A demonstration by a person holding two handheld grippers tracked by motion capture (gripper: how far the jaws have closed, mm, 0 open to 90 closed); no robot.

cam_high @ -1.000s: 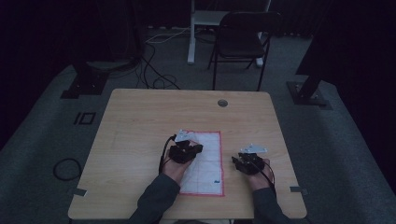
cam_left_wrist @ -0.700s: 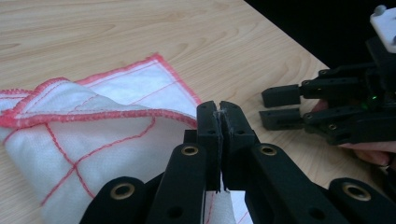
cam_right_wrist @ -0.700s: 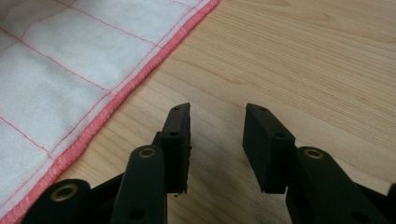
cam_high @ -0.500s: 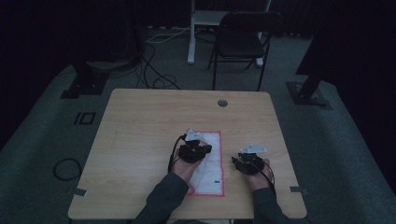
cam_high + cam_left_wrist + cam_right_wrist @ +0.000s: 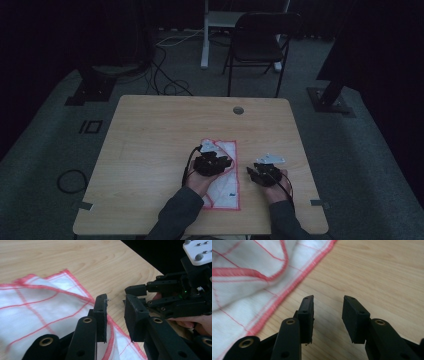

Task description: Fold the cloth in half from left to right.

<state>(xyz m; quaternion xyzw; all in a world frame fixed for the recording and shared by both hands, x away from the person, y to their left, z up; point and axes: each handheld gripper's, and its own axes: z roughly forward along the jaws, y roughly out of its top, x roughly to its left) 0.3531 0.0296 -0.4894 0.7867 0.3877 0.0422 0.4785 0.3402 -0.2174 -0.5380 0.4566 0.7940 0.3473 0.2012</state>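
The counter point(image 5: 165, 145) is a light wood-grain rectangular top with a round cable port point(image 5: 238, 110) near its 12 o'clock edge. The floor point(image 5: 55, 150) is dark grey carpet. A black folding chair point(image 5: 257, 42) stands beyond the counter at 12 o'clock, beside a white post point(image 5: 204, 35). Black cables point(image 5: 165, 80) run across the floor at 11 o'clock. Black stand bases sit at 10 o'clock point(image 5: 92, 87) and 2 o'clock point(image 5: 330, 97). A coiled cable point(image 5: 70, 181) lies at 8 o'clock. Room lighting is dim; the far background is black.

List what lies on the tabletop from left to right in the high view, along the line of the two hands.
Bare light wooden table → left black tongs over the white cloth with red grid lines and red hem → right black tongs → bare wood to the table's right edge.
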